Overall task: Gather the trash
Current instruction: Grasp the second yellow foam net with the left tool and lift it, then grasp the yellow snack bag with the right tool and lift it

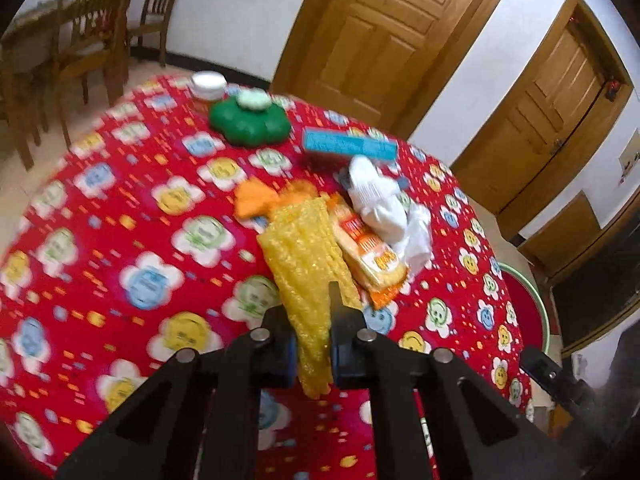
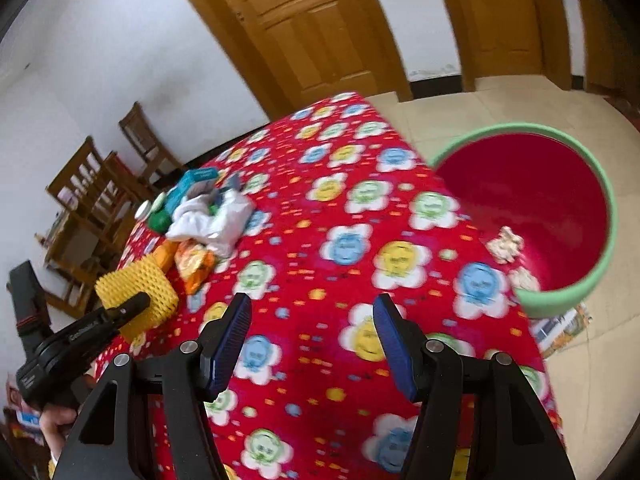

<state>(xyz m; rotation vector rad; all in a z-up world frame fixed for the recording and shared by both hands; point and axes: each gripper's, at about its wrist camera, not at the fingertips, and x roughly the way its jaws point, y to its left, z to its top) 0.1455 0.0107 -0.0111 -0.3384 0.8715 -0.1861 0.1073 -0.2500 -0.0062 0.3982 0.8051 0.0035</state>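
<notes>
My left gripper (image 1: 314, 344) is shut on a yellow foam net sleeve (image 1: 308, 256), held over the red flowered tablecloth (image 1: 120, 216). The sleeve and left gripper also show in the right wrist view (image 2: 136, 296). Next to it lie an orange snack wrapper (image 1: 368, 252), an orange scrap (image 1: 252, 200), crumpled white tissue (image 1: 380, 200) and a blue box (image 1: 348, 146). My right gripper (image 2: 312, 332) is open and empty above the table. A red bin with a green rim (image 2: 532, 200) stands on the floor beside the table, with crumpled paper (image 2: 506, 244) inside.
A green flower-shaped container (image 1: 250, 120) and a white jar (image 1: 207, 85) stand at the table's far side. Wooden chairs (image 1: 92, 40) stand beyond. Wooden doors (image 1: 376, 32) line the wall. The bin's rim (image 1: 532, 300) shows past the table's right edge.
</notes>
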